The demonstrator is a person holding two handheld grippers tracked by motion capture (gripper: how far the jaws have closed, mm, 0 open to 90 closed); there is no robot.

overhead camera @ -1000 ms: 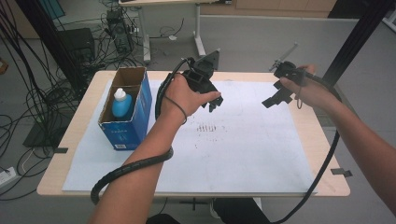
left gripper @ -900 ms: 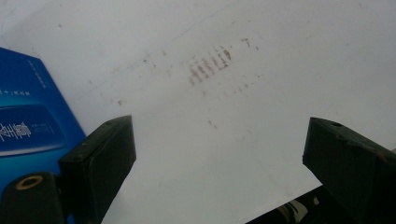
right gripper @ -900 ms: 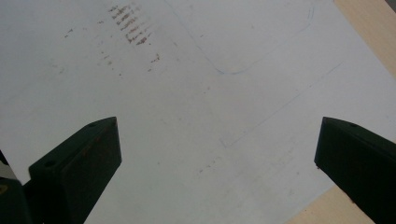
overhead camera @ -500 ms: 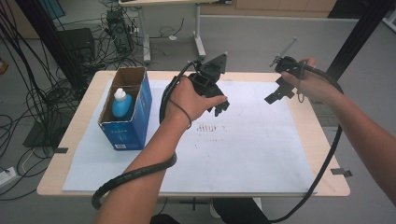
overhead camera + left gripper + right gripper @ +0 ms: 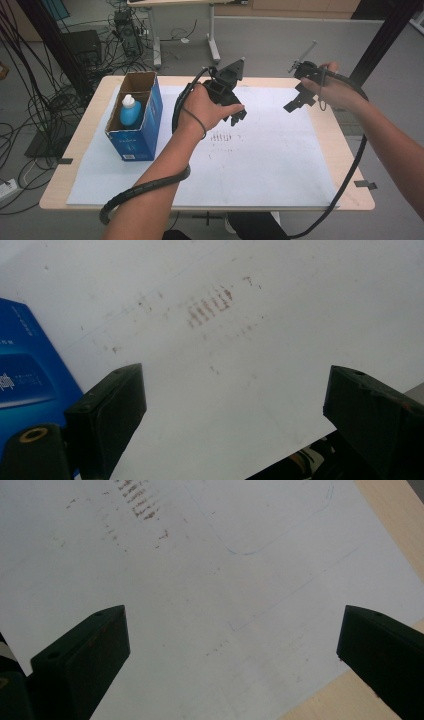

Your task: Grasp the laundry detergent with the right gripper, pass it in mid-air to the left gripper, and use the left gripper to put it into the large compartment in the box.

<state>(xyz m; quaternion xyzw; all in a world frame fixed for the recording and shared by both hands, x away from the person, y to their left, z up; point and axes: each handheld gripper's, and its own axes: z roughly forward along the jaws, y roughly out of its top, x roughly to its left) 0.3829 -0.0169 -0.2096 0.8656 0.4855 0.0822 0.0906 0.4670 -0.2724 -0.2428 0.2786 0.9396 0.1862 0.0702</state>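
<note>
- Blue cardboard box point(image 5: 134, 131), open-topped — stands upright on the left part of the white paper sheet point(image 5: 260, 165) that covers the light wooden table point(image 5: 350, 145); nearest thing to the left gripper, though apart from it. In the left gripper view a blue printed side of the box point(image 5: 27, 375) shows at the left edge, beside the left-hand jaw.
- White plastic bottle with a blue body point(image 5: 129, 111) — upright inside the box, its cap below the box rim.
- Left gripper point(image 5: 235, 116), black, two-jawed — held in the person's left hand point(image 5: 207, 107) above the middle of the sheet, just right of the box, tips pointing down. Jaws spread wide in its own view, with bare paper between them and nothing gripped.
- Right gripper point(image 5: 295, 102), black, two-jawed — held in the person's right hand point(image 5: 332, 90) over the far right part of the sheet, well apart from the left gripper. Jaws spread wide in its own view, bare paper between them, nothing gripped.
- Brownish smudge marks point(image 5: 222, 136), a short row of streaks — on the sheet just below the left gripper; seen also in the left gripper view point(image 5: 210, 307) and the right gripper view point(image 5: 137, 500).
- Faint blue pen outline point(image 5: 265, 540) — drawn on the sheet, ahead of the right gripper's jaws.
- Black cables point(image 5: 145, 187) — one trails from each gripper over the table's near edge.
</note>
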